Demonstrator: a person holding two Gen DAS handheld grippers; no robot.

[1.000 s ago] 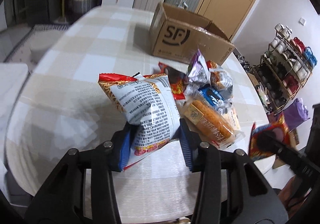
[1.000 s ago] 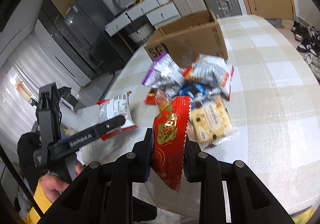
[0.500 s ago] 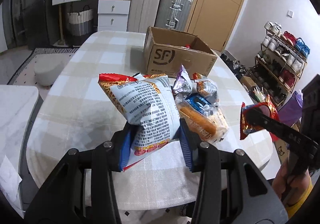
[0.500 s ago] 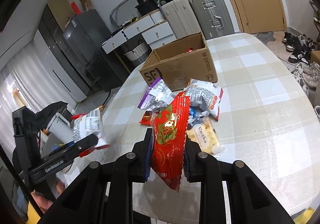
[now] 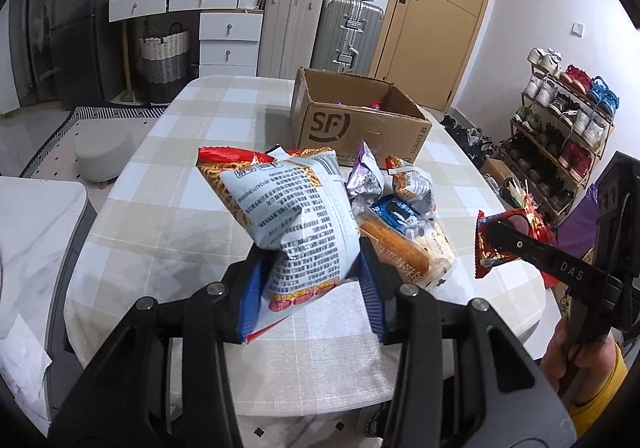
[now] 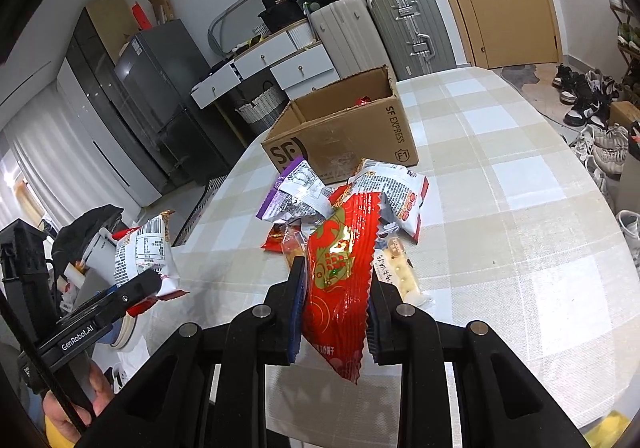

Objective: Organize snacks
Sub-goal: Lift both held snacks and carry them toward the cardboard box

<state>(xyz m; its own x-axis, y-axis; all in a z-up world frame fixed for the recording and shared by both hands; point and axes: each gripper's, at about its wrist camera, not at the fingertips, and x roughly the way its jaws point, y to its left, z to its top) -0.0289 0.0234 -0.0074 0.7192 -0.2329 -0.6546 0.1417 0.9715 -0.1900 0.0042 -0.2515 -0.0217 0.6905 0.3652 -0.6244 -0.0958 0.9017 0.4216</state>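
The left gripper (image 5: 310,280) clamps the lower end of a white snack bag (image 5: 288,215), its blue pads pressed into the crumpled sides, jaws partly apart by the bag's width. The bag stands up from the jaws with its long axis leaning away and to the left in the left wrist view; its back is white with dense black print, with an orange-and-red band along the top edge and red marks near the bottom. The right gripper (image 6: 334,308) is closed narrowly on a red foil packet (image 6: 340,272), which runs lengthwise between the pads, its pointed lower end hanging below them and its zigzag-cut upper end aimed up and away toward the box. The packet is glossy red with a green and gold figure. Both packs are held in the air above the near edge of the table (image 6: 520,207), covered in a beige and white check cloth. Just beyond lies a heap of snacks (image 6: 360,199): a purple and silver pouch, a white printed bag, a clear-wrapped biscuit pack. Behind the heap, touching or nearly so, stands an open cardboard box (image 6: 340,131) with something red visible inside.
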